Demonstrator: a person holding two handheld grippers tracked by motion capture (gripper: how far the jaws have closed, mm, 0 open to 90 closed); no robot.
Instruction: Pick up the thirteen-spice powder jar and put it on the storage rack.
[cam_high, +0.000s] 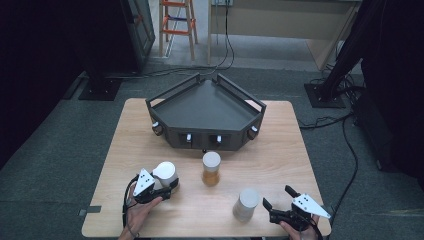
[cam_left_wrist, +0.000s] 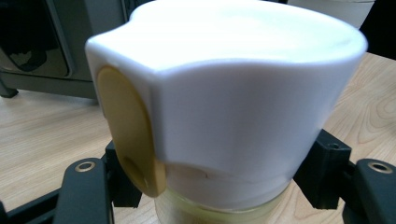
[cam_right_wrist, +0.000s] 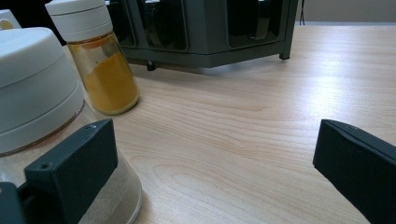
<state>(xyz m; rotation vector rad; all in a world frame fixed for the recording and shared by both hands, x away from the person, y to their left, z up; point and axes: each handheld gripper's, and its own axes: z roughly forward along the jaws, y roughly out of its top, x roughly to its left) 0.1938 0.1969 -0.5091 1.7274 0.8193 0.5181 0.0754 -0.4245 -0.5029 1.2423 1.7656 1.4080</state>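
The white-capped spice jar (cam_high: 165, 174) stands upright near the left front of the wooden table (cam_high: 280, 135), its long axis vertical and its cap pointing up. In the left gripper view the broad white cap (cam_left_wrist: 233, 93) carries a yellow flip tab (cam_left_wrist: 128, 126) on its side, facing left in that view, and pale yellowish glass shows below the cap. The left gripper (cam_high: 161, 187) is pinching this jar: its black jaws press against both sides just under the cap, and a hand holds the gripper from the near edge.

To the right, near the table's middle, a jar of orange-yellow powder (cam_high: 211, 169) stands upright with a white cap. Farther right and nearer the front edge stands a third jar with a grey-white cap (cam_high: 246, 204), holding pale beige powder. The right gripper (cam_high: 278, 199) rests just right of it with its jaws spread wide; in the right gripper view the left jaw sits close beside that jar, though I cannot tell whether it touches.

At the far side of the table sits a dark grey angular rack (cam_high: 207, 107).
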